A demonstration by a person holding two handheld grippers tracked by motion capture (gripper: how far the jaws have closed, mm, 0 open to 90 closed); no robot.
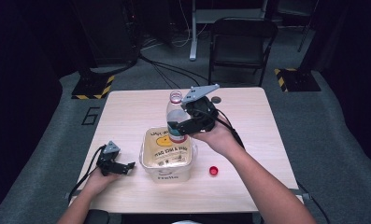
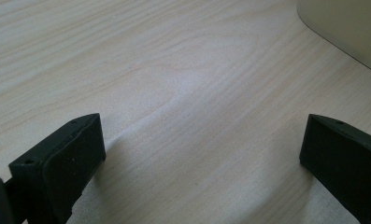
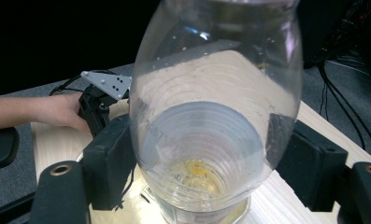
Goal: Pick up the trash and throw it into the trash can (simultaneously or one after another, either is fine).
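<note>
Worktop (image 1: 127, 112) scene: right gripper (image 1: 181, 127) jaws grasp uncapped water bottle (image 1: 174, 116) over tub (image 1: 167, 161); pouring seemingly pending. Left gripper (image 1: 122, 166) jaws released, nothing between.

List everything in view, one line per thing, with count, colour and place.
Bottle: one, clear plastic, uncapped, held upright over the tub.
Tub: one, translucent white with a yellow printed label, near the front middle of the table.
Cap: one, red, on the table just right of the tub.
Small disc: one, dark grey, near the table's far edge; too small to identify.
Table: one, pale wood.
Chair: one, black, folding, beyond the table.
Floor bases: two, black with yellow stripes, at the far corners.
Left claw: black, open, resting on the table left of the tub.
Right claw: black, shut on the bottle.
</note>
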